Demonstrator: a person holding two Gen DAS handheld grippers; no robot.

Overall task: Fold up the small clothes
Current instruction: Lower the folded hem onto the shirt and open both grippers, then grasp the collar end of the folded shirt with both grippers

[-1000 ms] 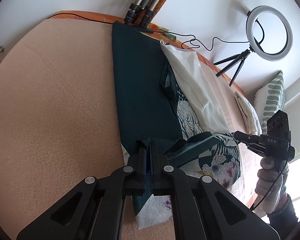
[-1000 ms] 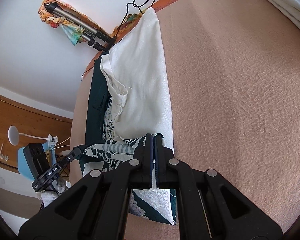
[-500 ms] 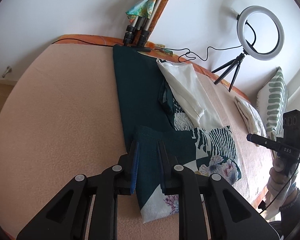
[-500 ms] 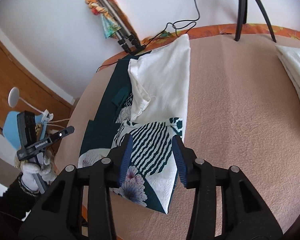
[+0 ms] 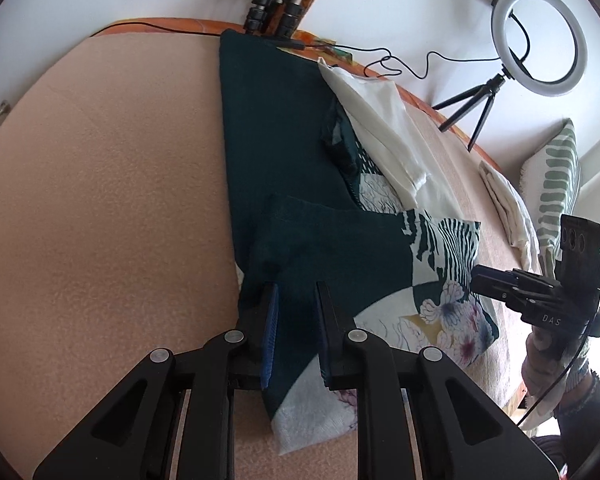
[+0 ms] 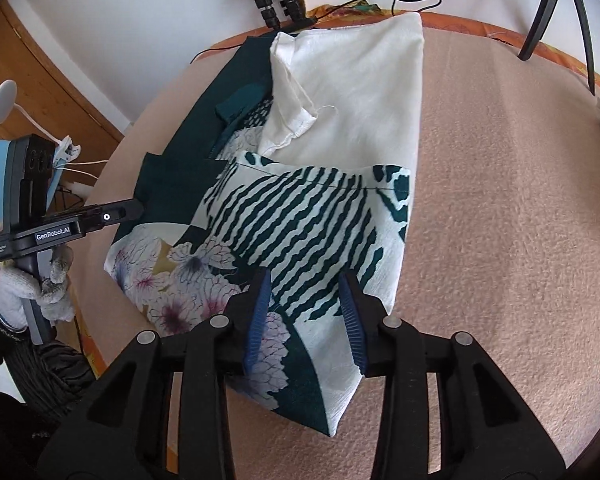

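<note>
The patterned garment (image 6: 300,232) is laid folded lengthwise on the bed (image 6: 520,240), its long axis running straight ahead of both the left gripper (image 5: 296,292) and the right gripper (image 6: 304,280), whose jaws are parted with nothing clasped.

Folded garment (image 6: 300,216) on the bed (image 6: 500,200); ring light (image 5: 540,40) behind; spare folded cloth (image 5: 508,208) far right

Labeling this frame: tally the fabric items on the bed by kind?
Patterned teal-and-white garment: 1
Folded white cloth stack: 1
Green-striped pillow: 1
Total: 3
</note>
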